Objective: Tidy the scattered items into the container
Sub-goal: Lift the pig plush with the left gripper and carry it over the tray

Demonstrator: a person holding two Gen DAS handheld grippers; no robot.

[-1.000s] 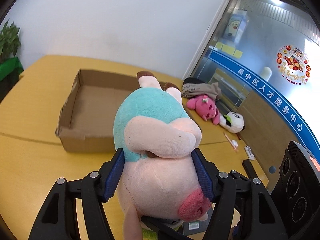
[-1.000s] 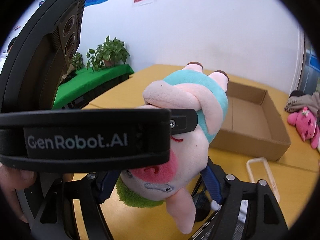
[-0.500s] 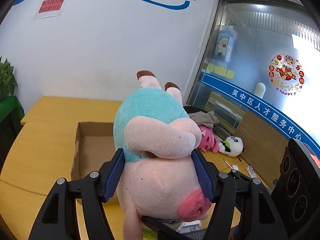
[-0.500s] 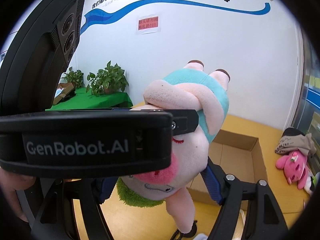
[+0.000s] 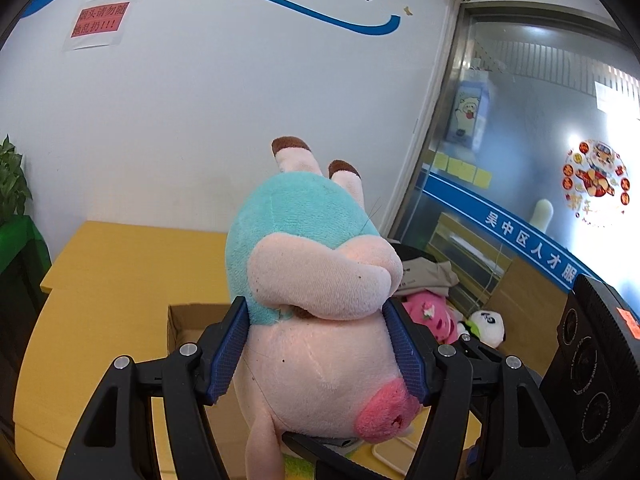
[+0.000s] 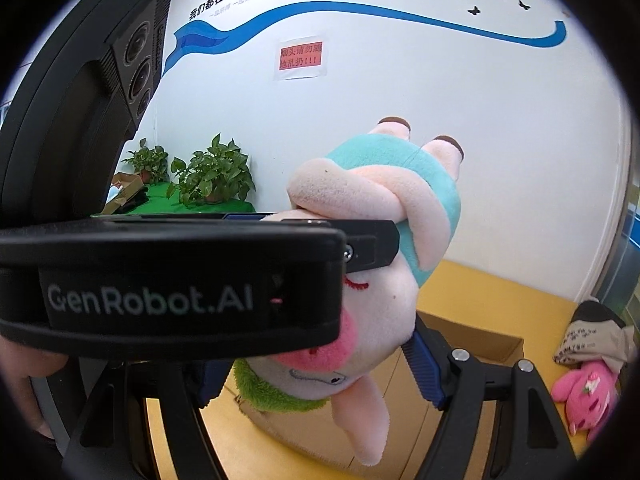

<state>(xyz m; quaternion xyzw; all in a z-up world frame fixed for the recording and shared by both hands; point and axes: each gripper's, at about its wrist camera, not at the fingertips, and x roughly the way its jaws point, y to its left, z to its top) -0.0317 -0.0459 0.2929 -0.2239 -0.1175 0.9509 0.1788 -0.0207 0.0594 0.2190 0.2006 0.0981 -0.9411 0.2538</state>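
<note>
The transport step is being carried out: the plush pig is being held upside down in the air, above the yellow surface, with its brown-tipped feet pointing up and its snout down. It is being grasped by both grippers at once. The left gripper is clenched on the pig's pale head and body, its blue ribbed pads pressing into the pile on both sides. The right gripper is being seen closed around the same toy, one blue pad bearing on the head; its other finger is being hidden by the left device, so that contact cannot be confirmed.

The cardboard box is lying below and just beyond the toy, open-topped, low-walled and seemingly empty where seen. The next move is judged to call for carrying the pig over the box opening, lowering it inside the walls, and releasing both pairs of fingers together.

The pig is being noted as soft, short-piled and compressible, rounded in form, in a teal garment with a pink snout. The box is stiff, rectangular corrugated board. Still lying on the surface are a pink plush toy, a small panda plush and a folded beige cloth.
</note>
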